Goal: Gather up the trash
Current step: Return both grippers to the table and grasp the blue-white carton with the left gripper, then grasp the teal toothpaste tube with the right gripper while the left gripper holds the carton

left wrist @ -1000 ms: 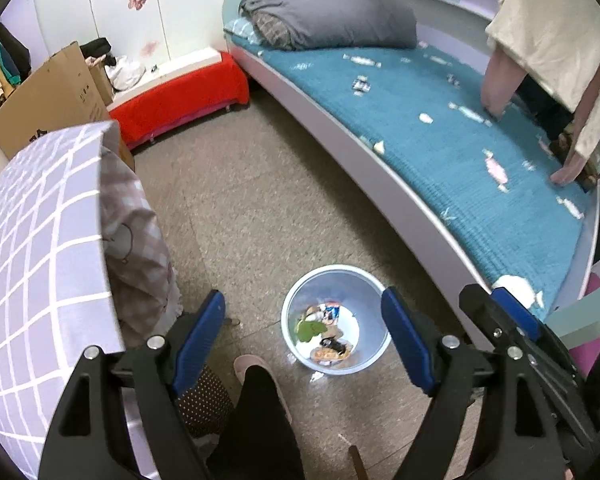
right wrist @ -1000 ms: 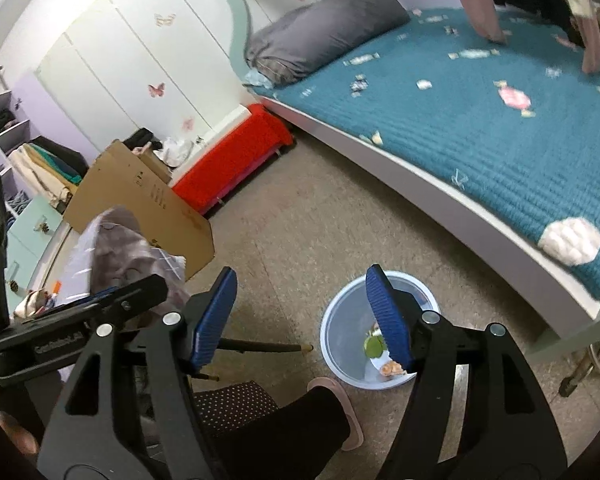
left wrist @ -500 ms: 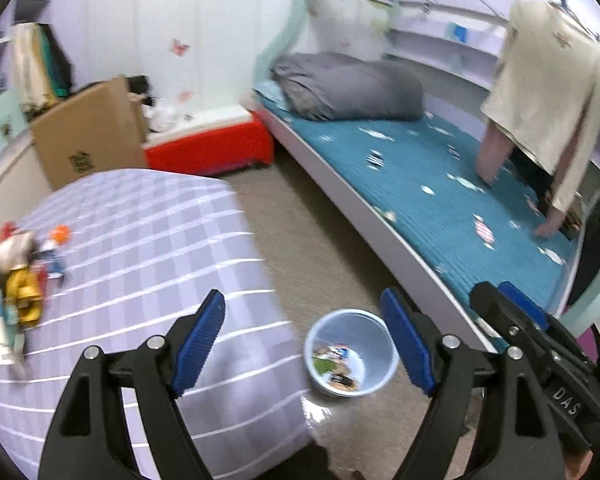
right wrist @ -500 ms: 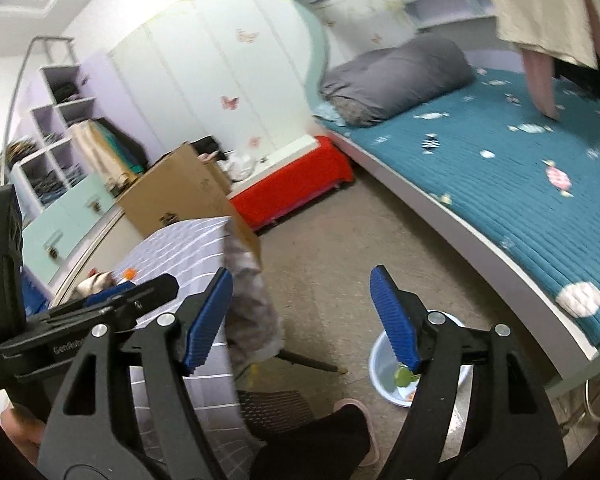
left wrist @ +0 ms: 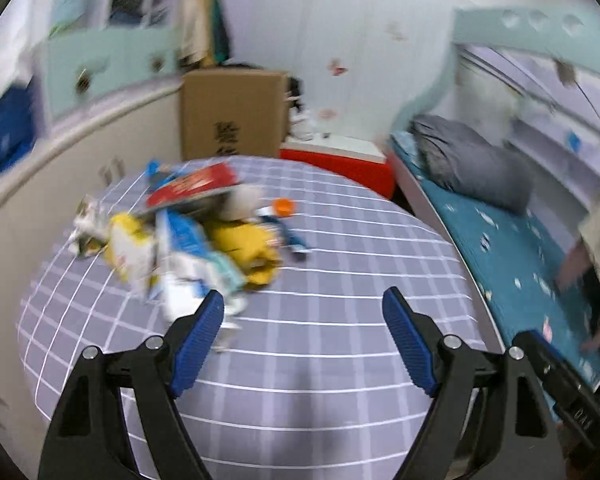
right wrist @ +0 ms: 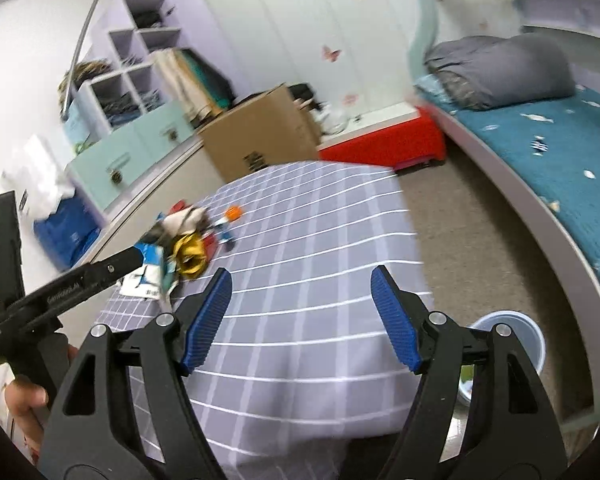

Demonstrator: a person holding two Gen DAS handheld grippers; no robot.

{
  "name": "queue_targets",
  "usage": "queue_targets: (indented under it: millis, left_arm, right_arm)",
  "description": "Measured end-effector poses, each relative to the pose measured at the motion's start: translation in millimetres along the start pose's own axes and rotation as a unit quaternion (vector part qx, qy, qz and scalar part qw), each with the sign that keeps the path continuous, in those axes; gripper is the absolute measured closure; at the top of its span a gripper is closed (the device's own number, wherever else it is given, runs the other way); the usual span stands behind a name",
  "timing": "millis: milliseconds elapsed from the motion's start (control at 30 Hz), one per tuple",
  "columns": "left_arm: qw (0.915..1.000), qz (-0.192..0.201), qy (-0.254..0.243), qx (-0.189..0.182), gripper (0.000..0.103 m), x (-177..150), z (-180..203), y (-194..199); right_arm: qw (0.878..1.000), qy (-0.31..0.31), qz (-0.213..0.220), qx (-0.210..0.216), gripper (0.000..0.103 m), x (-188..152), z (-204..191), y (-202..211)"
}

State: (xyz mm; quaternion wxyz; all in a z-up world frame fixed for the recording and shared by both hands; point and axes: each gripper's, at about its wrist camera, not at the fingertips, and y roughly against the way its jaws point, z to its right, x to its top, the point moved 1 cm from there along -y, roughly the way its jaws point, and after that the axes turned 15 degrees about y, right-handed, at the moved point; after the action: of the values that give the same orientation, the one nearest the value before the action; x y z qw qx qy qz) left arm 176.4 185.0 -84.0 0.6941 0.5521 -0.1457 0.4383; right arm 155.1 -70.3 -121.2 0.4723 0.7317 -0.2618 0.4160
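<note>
We have swung both tools up from the floor: a second ago they looked down into the bin, and now they face the counter with its checked purple cloth. That means one drop is behind us and the next pick is starting.

Our left tool stands wide with nothing between its blue pads, hovering over the near part of the cloth. Our right tool is just as wide and just as bare, a little further back and to the right.

The trash pile lies on the far left of the counter — a red packet, a yellow wrapper, blue-and-white cartons and an orange cap on its right edge, all blurred in the left view. In the right view the same heap sits just beyond the tip of the left tool.

The bin stands on the floor at the near right, between the counter and the bed, half hidden behind the right tool's finger.

We judge the task well short of done — several pieces remain, and the left tool is nearest them.
</note>
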Motion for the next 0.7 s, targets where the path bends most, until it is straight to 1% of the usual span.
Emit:
queue_targets:
  millis: [67,167,233,333,400,433,500,533,567,600,700]
  left_arm:
    - [0.9992,-0.009,0.040,0.002,0.023,10.8,-26.9,-7.4]
    - [0.9963,-0.024,0.082,-0.010,0.023,17.4,-53.5,-17.7]
    - [0.9944,-0.034,0.097,-0.023,0.024,21.9,-67.3,-27.3]
    - [0.9932,-0.046,0.104,-0.024,0.024,26.2,-80.2,-40.7]
    - [0.9923,-0.055,0.106,-0.032,0.035,26.2,-83.8,-46.9]
    - [0.9921,-0.060,0.104,-0.035,0.038,27.8,-85.7,-50.2]
    - [0.9915,-0.073,0.101,-0.039,0.054,29.8,-88.4,-56.9]
    - [0.9911,-0.077,0.100,-0.042,0.060,31.2,-89.4,-59.6]
    - [0.9905,-0.081,0.101,-0.046,0.075,32.0,-90.8,-62.0]
    - [0.9885,-0.088,0.105,-0.063,0.085,33.2,-92.8,-63.5]
    - [0.9847,-0.092,0.117,-0.091,0.094,36.2,-99.9,-60.8]
  right_arm:
    - [1.000,0.009,-0.007,0.011,0.032,3.9,-15.0,-14.3]
    - [0.999,0.014,-0.018,0.023,0.032,10.1,-32.3,-35.4]
    - [0.999,0.015,-0.025,0.031,0.032,13.4,-40.3,-47.2]
    - [0.998,0.014,-0.036,0.050,0.032,16.9,-53.6,-64.4]
    - [0.997,0.014,-0.043,0.063,0.032,18.7,-63.6,-76.1]
    - [0.996,0.011,-0.047,0.069,0.032,19.5,-67.5,-80.7]
    - [0.995,0.007,-0.055,0.079,0.032,20.6,-74.8,-90.5]
    - [0.995,0.005,-0.059,0.083,0.032,21.6,-79.3,-95.7]
    - [0.994,0.002,-0.063,0.090,0.032,22.4,-84.1,-101.3]
    - [0.993,-0.001,-0.066,0.096,0.032,22.6,-86.3,-104.1]
    - [0.990,-0.010,-0.077,0.117,0.032,24.6,-98.9,-115.9]
